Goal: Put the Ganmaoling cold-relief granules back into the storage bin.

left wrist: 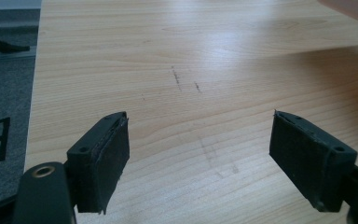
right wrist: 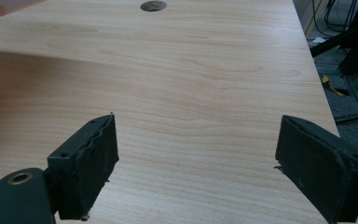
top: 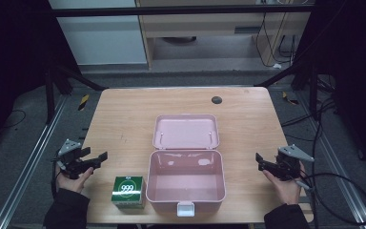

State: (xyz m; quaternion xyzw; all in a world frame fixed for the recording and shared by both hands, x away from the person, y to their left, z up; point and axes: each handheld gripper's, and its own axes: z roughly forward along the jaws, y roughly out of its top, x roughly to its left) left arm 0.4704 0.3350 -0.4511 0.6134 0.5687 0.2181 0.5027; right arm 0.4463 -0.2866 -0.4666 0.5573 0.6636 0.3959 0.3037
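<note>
Packing looks likely: left gripper (top: 97, 158), jaws spread and empty, should straddle the green cardboard box (top: 129, 192) just beside it; right gripper (top: 261, 160), likewise spread, steadies the open pink plastic case (top: 186, 182).

Lab or test bay, not a home: a lone wood-grain counter (top: 124, 114) sits inside a frame of black metal struts (top: 76, 78) and silver aluminium rails (top: 33, 157) that run along the grey carpeted floor (top: 9, 143) at the left and right edges of the frame. Yellow-and-black hazard tape (top: 83, 101) marks the floor at the counter's far corners, and loose black cables (top: 336, 183) loop across the lower right and hang by pale plywood furniture (top: 209, 28) at the top centre. Surroundings at upper left and upper right are dark, with a white panel (top: 100, 33) behind the frame.
</note>
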